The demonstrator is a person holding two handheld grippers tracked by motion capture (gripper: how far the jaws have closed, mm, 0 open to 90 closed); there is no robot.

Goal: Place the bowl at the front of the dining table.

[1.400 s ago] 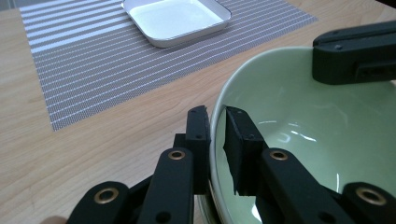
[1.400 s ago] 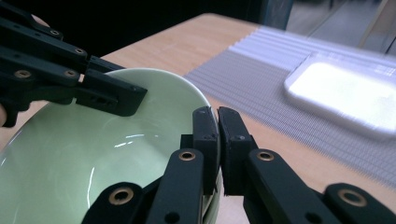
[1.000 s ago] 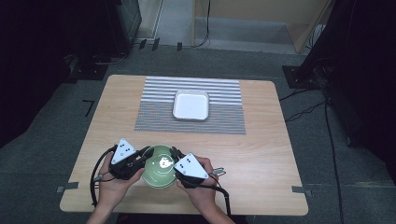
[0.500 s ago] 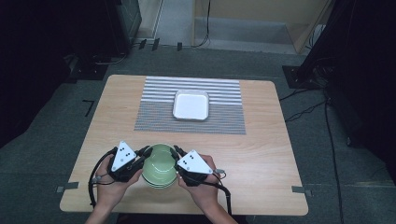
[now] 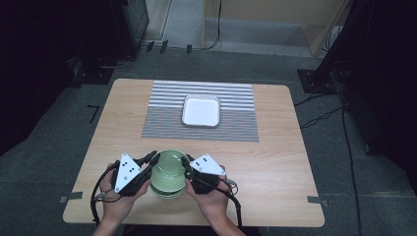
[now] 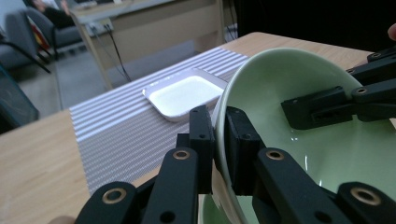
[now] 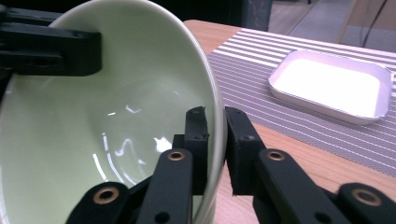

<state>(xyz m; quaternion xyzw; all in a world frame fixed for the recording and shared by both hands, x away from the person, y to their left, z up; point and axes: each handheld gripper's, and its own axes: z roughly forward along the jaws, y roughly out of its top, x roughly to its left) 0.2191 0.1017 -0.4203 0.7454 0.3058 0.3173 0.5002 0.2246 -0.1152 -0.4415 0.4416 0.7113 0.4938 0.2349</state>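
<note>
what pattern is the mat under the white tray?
Grey-and-white stripes on the mat: broad at the far half, fine nearer the person. Clearest in the high view.

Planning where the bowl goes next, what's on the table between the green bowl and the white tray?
Nothing: the high view shows bare wood, then striped mat, between the green bowl and the white tray.

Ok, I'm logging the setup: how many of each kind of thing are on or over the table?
Green bowls: at least 2, stacked
White tray: 1
Striped mat: 1
Tools: 2, left tool and right tool
Total: at least 6
</note>
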